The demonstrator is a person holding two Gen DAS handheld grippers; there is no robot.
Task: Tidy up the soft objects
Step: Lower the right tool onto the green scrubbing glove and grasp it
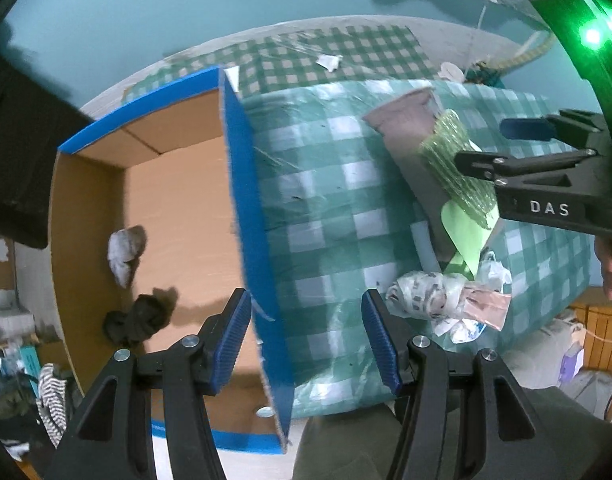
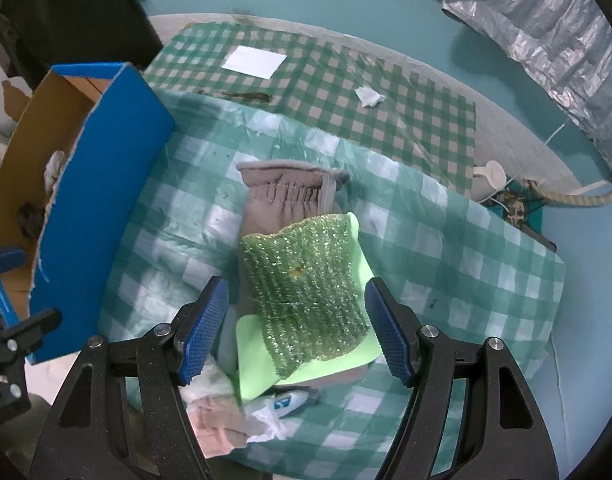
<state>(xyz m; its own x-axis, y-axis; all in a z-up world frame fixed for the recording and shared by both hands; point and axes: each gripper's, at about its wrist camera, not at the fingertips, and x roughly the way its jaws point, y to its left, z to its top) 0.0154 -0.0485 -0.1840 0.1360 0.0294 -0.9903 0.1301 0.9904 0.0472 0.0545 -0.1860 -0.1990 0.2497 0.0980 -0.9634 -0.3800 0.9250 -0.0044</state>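
Table under two green-check covers: glossy plastic sheet (image 2: 446, 240) on the near part, matte check cloth (image 2: 386, 112) at the far edge. White paper square (image 2: 254, 61) flat on the cloth near its far edge, crumpled white scrap (image 2: 369, 96) to its right. White plug and cable (image 2: 491, 176) at the table's right edge. Silver foil sheet (image 2: 546, 24) against the teal wall, top right.

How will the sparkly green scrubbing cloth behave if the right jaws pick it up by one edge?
The green scrubbing cloth will probably flop and hang, since it already drapes over the grey cloth beneath. It looks thin and light. Its rough glittery weave should grip the ribbed pads rather than slip, but the green sheet under it might lift too.
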